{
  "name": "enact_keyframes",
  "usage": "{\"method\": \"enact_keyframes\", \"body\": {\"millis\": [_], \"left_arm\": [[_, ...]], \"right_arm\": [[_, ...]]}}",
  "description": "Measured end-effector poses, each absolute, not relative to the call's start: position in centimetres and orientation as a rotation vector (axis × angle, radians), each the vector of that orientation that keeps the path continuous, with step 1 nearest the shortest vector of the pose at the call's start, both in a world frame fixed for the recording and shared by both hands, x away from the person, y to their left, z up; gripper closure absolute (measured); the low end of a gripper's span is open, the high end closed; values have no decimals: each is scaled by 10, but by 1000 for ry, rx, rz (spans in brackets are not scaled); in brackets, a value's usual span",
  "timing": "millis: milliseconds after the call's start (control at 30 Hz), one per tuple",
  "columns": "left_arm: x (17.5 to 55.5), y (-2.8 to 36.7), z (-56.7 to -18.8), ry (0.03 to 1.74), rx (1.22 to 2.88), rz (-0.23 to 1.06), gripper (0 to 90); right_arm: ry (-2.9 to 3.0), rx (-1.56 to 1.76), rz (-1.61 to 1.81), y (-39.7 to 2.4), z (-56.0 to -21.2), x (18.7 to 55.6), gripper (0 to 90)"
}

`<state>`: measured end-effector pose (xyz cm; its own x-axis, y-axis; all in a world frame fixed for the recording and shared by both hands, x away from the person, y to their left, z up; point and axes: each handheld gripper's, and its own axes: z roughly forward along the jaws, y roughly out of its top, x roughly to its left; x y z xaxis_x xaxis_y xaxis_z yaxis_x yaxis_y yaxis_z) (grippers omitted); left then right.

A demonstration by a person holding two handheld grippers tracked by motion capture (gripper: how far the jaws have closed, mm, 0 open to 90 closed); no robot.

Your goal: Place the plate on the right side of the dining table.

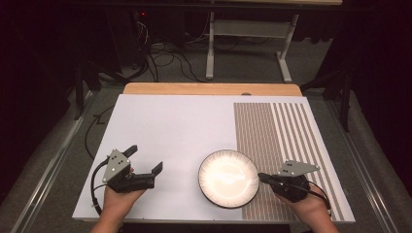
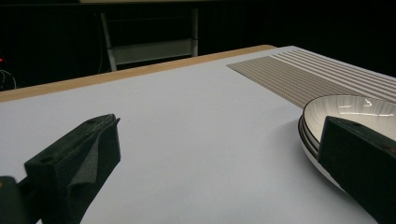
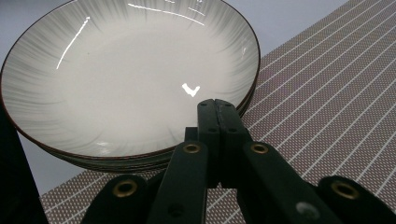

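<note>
A stack of shallow white plates with dark rims [image 1: 228,178] [image 2: 355,111] [image 3: 126,79] rests on the white board, its right edge lying over a brown striped placemat [image 1: 282,141] [image 3: 327,93]. My right gripper [image 1: 262,177] [image 3: 217,105] is shut with its jaws pressed together. Its tips are at the stack's right rim, with nothing between them. My left gripper [image 1: 145,158] [image 2: 217,158] stands open to the left of the stack, apart from it and with nothing between its jaws. In the left gripper view the plates sit just behind its right jaw.
The white board [image 1: 170,131] covers most of the wooden table [image 1: 209,89]. The placemat [image 2: 303,77] runs along the board's right side. Past the table's far edge are a dark floor with cables and a metal table frame [image 1: 248,43].
</note>
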<state>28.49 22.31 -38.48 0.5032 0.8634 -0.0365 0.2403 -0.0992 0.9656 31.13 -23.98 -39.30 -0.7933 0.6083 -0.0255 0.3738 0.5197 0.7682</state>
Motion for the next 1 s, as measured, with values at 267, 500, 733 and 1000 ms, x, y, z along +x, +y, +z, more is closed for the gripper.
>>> {"method": "enact_keyframes", "body": {"millis": [267, 500, 733, 1000], "left_arm": [[285, 223, -385, 965, 1625, 693, 1], [285, 223, -385, 964, 1623, 692, 1], [285, 223, -385, 967, 1621, 689, 1], [285, 223, -385, 972, 1620, 684, 1]], "right_arm": [[2478, 800, 1140, -237, -393, 312, 900], [2487, 799, 1137, -235, -393, 312, 900], [2488, 806, 1148, -233, -394, 314, 900], [2505, 787, 1147, -226, -395, 315, 900]]}}
